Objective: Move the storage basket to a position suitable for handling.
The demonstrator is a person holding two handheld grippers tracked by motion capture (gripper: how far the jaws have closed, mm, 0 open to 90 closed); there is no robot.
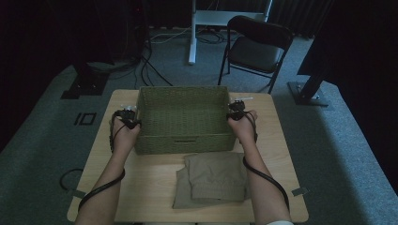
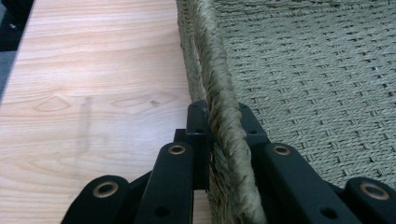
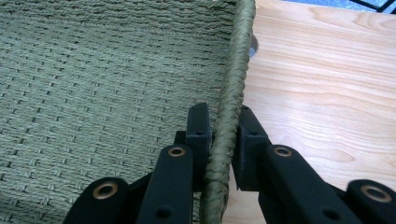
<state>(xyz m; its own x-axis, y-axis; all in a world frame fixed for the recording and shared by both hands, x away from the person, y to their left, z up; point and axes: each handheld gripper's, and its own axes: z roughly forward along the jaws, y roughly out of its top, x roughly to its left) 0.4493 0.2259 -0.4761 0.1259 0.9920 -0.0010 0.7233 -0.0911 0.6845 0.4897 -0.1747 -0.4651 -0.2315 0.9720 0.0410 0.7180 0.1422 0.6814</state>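
Left gripper point(image 2: 219, 126) clamped tight on the left rim of the woven green basket point(image 1: 184, 117), one jaw inside, one outside. Same deal with the right gripper point(image 3: 223, 130), pinching the right rim. Basket sitting toward the far edge of the wooden table point(image 1: 150, 187), roughly centred between its left and right edges. Folded khaki cloth point(image 1: 213, 180) just in front of it, near the table's near edge.

A green woven basket point(image 1: 184, 119), rectangular, open-topped and empty, sits upright on the far half of the wooden table. Its braided rim is pinched at the left and right side walls.
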